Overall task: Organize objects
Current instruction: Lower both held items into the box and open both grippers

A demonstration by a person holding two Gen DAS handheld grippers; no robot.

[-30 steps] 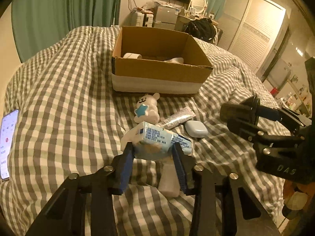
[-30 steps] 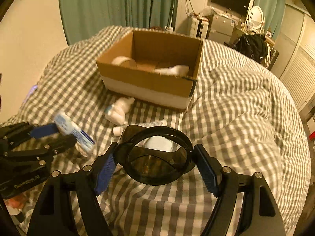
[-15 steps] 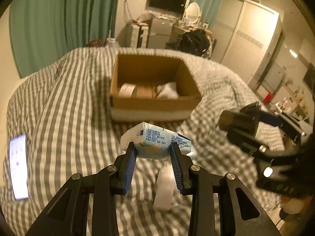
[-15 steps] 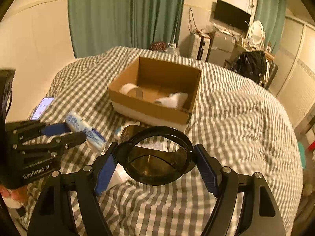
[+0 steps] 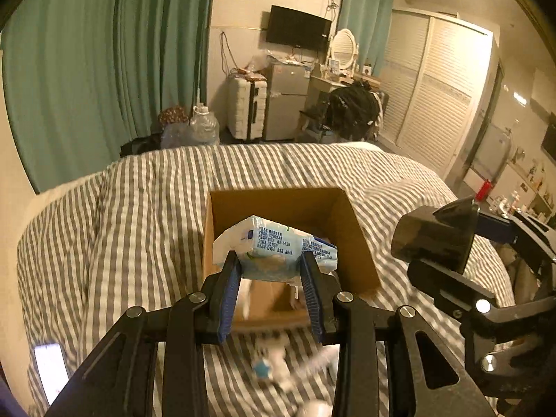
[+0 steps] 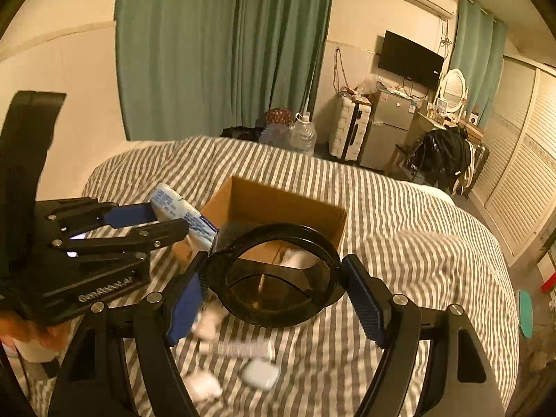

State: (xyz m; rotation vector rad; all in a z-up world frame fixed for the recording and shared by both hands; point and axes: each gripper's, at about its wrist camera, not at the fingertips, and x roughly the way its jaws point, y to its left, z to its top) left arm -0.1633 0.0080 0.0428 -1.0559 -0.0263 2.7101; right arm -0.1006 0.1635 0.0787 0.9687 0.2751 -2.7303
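My left gripper (image 5: 271, 285) is shut on a white and blue tissue pack (image 5: 274, 243), held in the air over the open cardboard box (image 5: 351, 229) on the checked bed. In the right wrist view the same pack (image 6: 180, 213) sticks out of the left gripper (image 6: 170, 217) beside the box (image 6: 278, 205). My right gripper (image 6: 274, 286) is shut on a dark round cup (image 6: 274, 274), its blue pads pressing both sides, just before the box. That cup (image 5: 438, 232) appears at the right of the left wrist view.
On the cover below lie a white earbud case (image 6: 260, 375), a tube (image 6: 239, 349), a small white figure with a blue star (image 5: 267, 361) and a lit phone (image 5: 52, 371) at the left. The box holds white items (image 6: 295, 257). Furniture stands beyond the bed.
Both grippers have risen and moved forward toward the box with their loads. The loose items on the cover have dropped to the bottom of both views.
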